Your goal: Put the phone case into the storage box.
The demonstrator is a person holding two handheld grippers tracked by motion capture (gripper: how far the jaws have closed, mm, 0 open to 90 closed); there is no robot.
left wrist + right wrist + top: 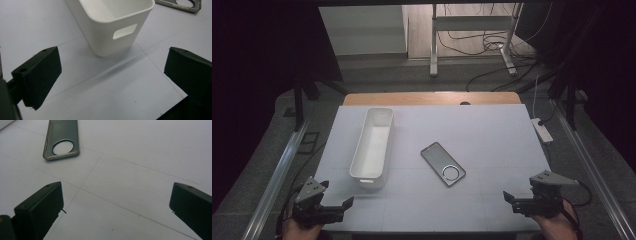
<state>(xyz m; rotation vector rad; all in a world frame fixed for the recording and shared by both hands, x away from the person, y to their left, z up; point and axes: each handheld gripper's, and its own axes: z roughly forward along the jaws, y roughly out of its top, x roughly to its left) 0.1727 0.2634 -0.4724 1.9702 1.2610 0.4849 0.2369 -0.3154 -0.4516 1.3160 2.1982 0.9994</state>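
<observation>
Nothing had been picked up yet. The phone case (443, 164) lay flat near the middle of the tabletop (492, 135), well apart from both grippers, and the white bin (373, 146) toward the left edge stood empty. The left gripper (337, 207) and right gripper (517, 200) rested at the near corners, fingers spread and holding nothing. Judged from this, the reach, grasp and any placing were all left.

In the left gripper view, the top edge cuts off the white bin (112, 25) and, at upper right, the phone case (180, 4). In the right gripper view, the case's (61, 137) far end runs off the top edge.
</observation>
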